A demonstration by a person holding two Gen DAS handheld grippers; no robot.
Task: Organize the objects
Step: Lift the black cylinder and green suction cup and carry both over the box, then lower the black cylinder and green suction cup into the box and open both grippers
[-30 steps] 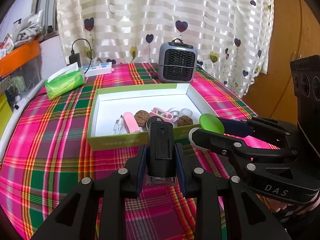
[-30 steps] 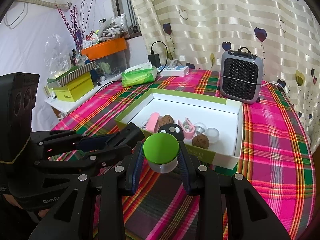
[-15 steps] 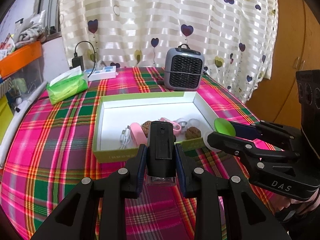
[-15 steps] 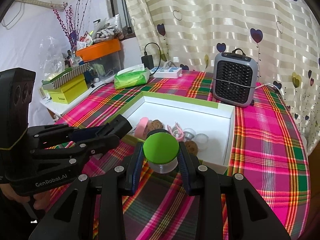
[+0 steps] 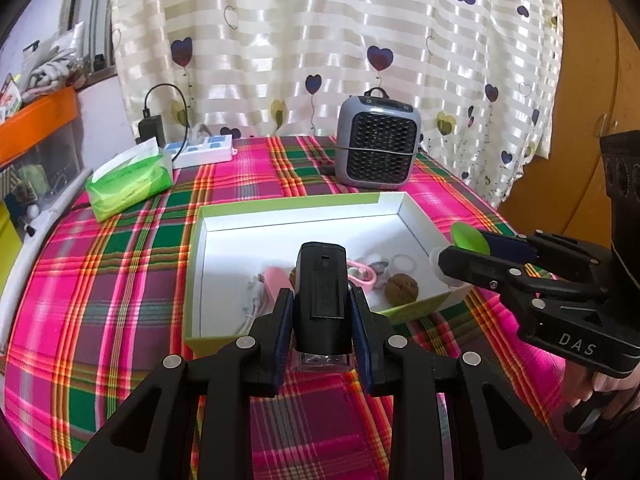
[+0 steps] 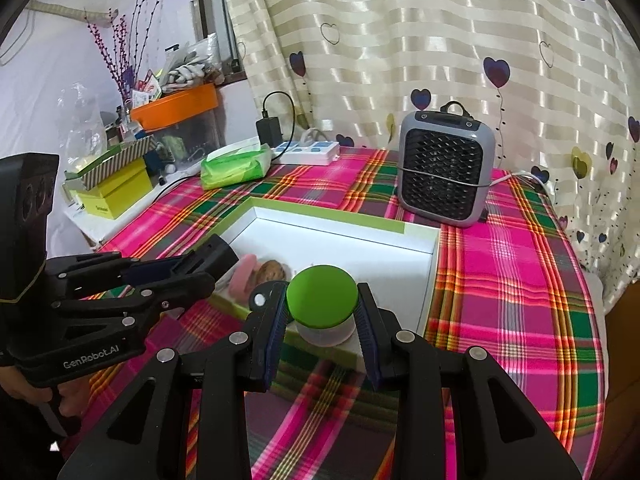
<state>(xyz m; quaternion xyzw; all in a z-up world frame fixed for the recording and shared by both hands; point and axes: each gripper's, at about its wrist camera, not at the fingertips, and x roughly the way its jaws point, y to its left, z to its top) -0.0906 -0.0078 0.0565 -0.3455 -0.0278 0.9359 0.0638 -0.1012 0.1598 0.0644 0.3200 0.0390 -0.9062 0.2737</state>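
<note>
My left gripper point(image 5: 322, 312) is shut on a black box-shaped device point(image 5: 322, 292), held above the near edge of a green-rimmed white box point(image 5: 304, 208). My right gripper point(image 6: 322, 312) is shut on a small clear jar with a green lid point(image 6: 321, 296), held over the box's near right corner point(image 6: 434, 264). The box holds a pink item point(image 5: 276, 280), a walnut point(image 5: 401, 288), a pink clip point(image 5: 360, 274), a white cable and small clear caps. The right gripper with its green lid point(image 5: 470, 238) shows at the right of the left wrist view; the left gripper point(image 6: 192, 272) shows at the left of the right wrist view.
A grey mini heater point(image 5: 378, 148) stands behind the box. A green tissue pack point(image 5: 128, 182) and a white power strip point(image 5: 204, 150) lie at the back left. The plaid tablecloth point(image 5: 100, 280) covers the table. Shelves with an orange bin point(image 6: 176, 104) stand to the left.
Both grippers have risen and drawn back a little with their objects; the box now looks lower and farther. Both grips hold as before.
</note>
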